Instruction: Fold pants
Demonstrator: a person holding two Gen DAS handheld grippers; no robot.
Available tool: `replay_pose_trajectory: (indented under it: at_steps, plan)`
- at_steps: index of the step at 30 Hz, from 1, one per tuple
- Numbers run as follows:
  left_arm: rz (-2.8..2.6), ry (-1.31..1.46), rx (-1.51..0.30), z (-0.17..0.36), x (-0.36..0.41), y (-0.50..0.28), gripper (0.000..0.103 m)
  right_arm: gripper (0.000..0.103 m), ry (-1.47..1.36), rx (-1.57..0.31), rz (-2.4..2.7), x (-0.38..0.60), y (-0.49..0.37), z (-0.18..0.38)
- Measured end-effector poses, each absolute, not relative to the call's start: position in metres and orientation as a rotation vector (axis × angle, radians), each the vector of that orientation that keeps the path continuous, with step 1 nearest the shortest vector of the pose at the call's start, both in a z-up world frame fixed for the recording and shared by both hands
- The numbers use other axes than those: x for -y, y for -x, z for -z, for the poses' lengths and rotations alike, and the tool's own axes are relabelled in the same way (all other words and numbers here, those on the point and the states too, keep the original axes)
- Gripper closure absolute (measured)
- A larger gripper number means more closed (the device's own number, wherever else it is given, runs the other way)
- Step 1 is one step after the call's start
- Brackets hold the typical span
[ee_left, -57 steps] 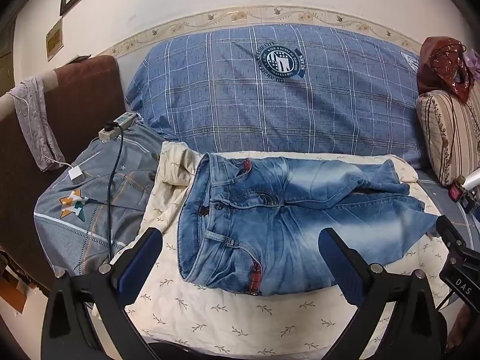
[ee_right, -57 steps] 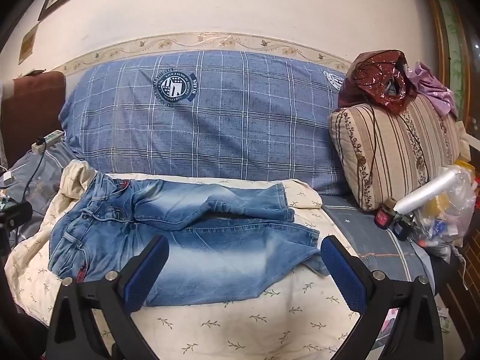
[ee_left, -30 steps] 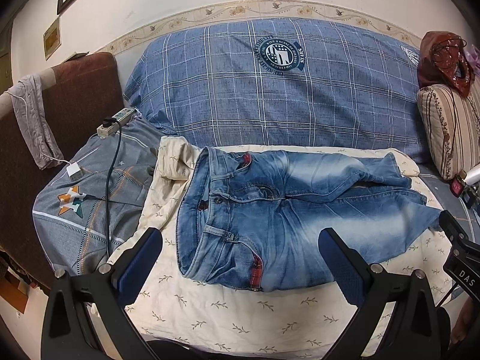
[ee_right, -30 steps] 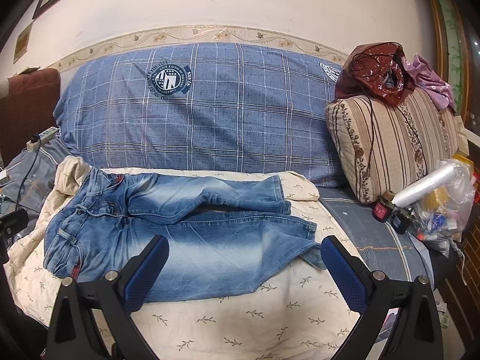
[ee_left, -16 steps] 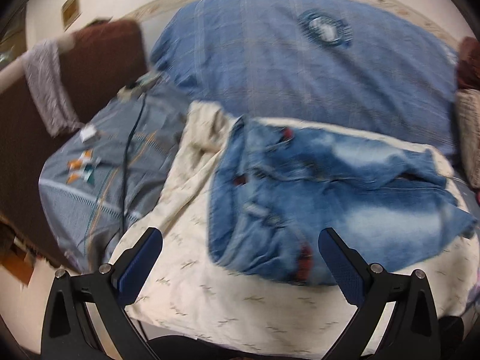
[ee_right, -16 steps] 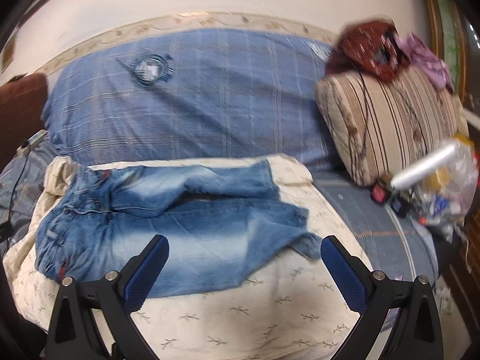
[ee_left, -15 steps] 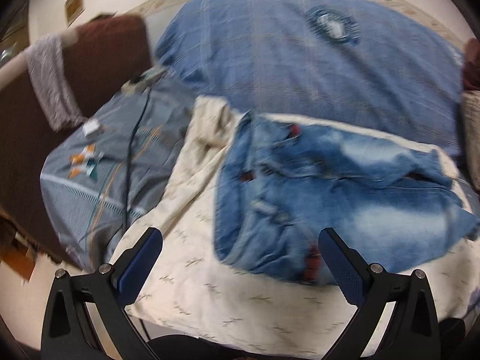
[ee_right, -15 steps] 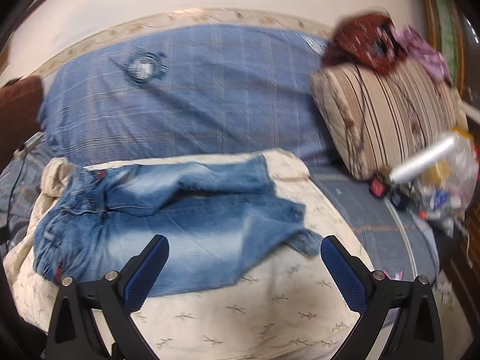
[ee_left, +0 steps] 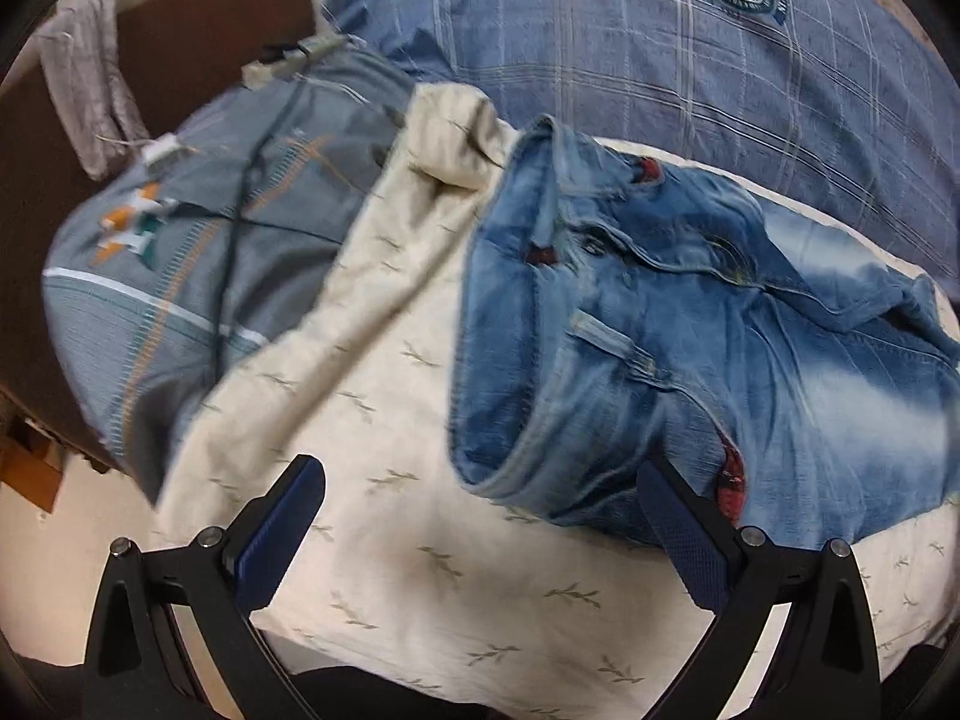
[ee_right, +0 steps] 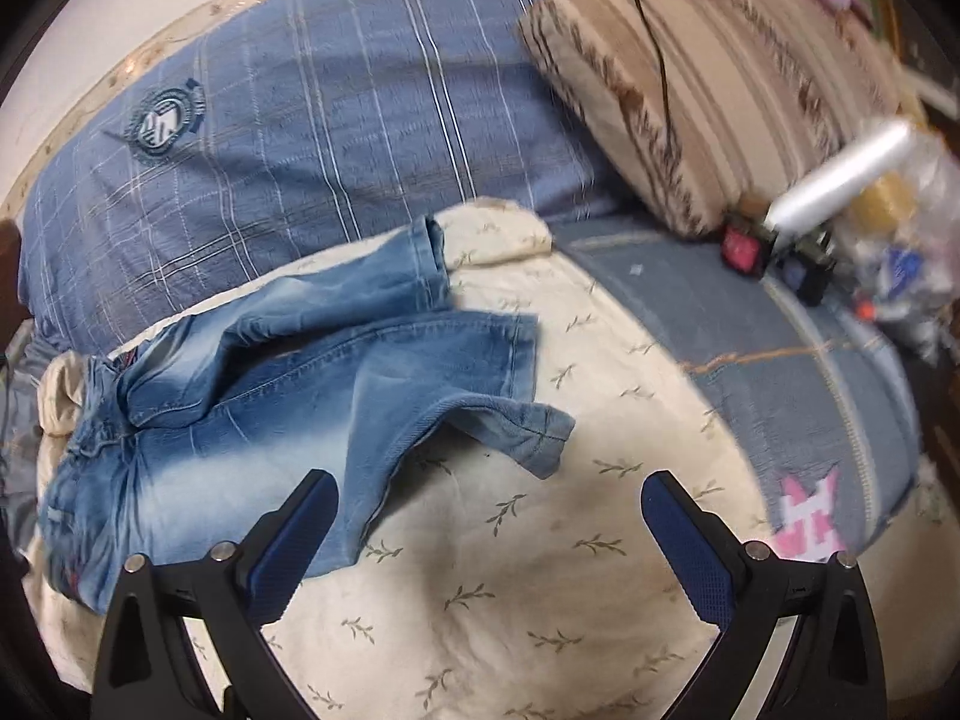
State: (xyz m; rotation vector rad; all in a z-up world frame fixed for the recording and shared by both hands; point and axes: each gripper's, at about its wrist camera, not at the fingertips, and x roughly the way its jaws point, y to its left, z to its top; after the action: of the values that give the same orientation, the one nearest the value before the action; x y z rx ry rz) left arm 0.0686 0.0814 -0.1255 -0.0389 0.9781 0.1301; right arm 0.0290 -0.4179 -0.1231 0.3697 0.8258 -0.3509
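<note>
Faded blue denim pants (ee_left: 690, 354) lie spread on a cream leaf-print sheet (ee_left: 390, 420), waistband to the left, legs running right. In the right wrist view the pants (ee_right: 288, 396) show both leg hems near the middle, the nearer hem curled up. My left gripper (ee_left: 480, 534) is open and empty, just in front of the waistband's near corner. My right gripper (ee_right: 489, 546) is open and empty, above the sheet just in front of the nearer leg hem.
A big blue plaid cushion (ee_left: 690, 42) backs the bed. A grey pillow with a power strip and cable (ee_left: 240, 192) lies left. A striped pillow (ee_right: 708, 72), a plastic roll (ee_right: 840, 180) and small clutter sit at the right on a blue-grey cover.
Both grippers have moved forward and down toward the bed. The left has swung toward the waistband, the right toward the leg hems. The pants have not moved.
</note>
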Motion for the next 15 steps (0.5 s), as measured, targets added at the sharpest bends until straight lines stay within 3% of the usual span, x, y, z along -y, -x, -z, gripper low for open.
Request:
replay_pose_trajectory:
  at_steps: [2,5,7,10,15]
  plan:
    - [-0.106,0.055,-0.971,0.128,-0.079,-0.071,0.002,0.002,-0.464,-0.834,0.329,0.431,-0.035,0.134]
    - [-0.064,0.079,-0.961,0.13,-0.077,-0.075,0.017,0.006,-0.554,-0.824,0.299,0.441,-0.041,0.143]
    - [-0.031,0.109,-0.976,0.134,-0.077,-0.079,0.036,0.01,-0.596,-0.84,0.276,0.443,-0.047,0.149]
    - [0.019,0.159,-0.996,0.143,-0.079,-0.085,0.054,0.019,-0.676,-0.84,0.24,0.446,-0.053,0.158]
    - [0.015,0.162,-0.99,0.15,-0.083,-0.092,0.068,0.026,-0.742,-0.81,0.259,0.45,-0.06,0.163]
